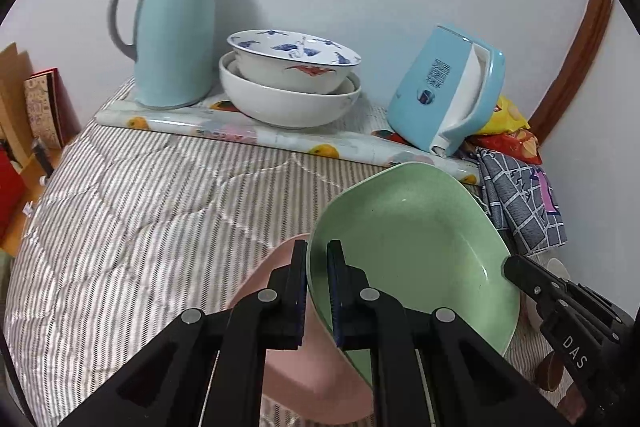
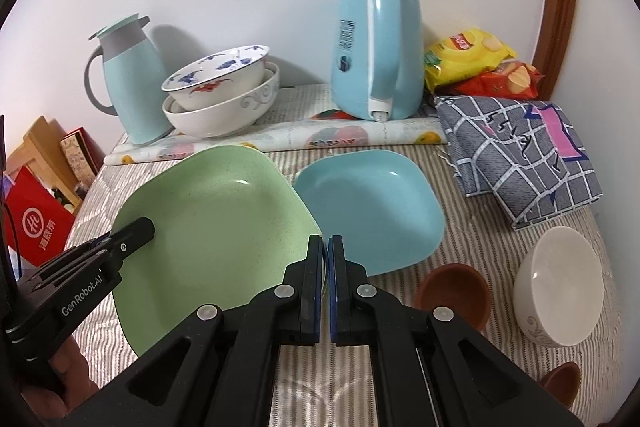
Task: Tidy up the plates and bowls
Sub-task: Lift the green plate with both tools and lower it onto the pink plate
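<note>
Striped cloth point(image 2: 480, 247): L gripper point(image 1: 317, 255) & R gripper point(image 2: 325, 249) clamp green plate point(image 2: 216, 223)

The black left gripper point(image 2: 136, 233), at nine o'clock in the right wrist view, carries white lettering "GenRobot.AI" along its body. The black right gripper point(image 1: 516, 269), at four o'clock in the left wrist view, shows white letters "DAS". The print on the pale blue electric kettle point(image 2: 376, 51) is too small to read.

Probably a home bedroom, striped quilt point(image 2: 500, 247), kettle point(image 2: 376, 55), snack bags point(image 2: 472, 55)
</note>
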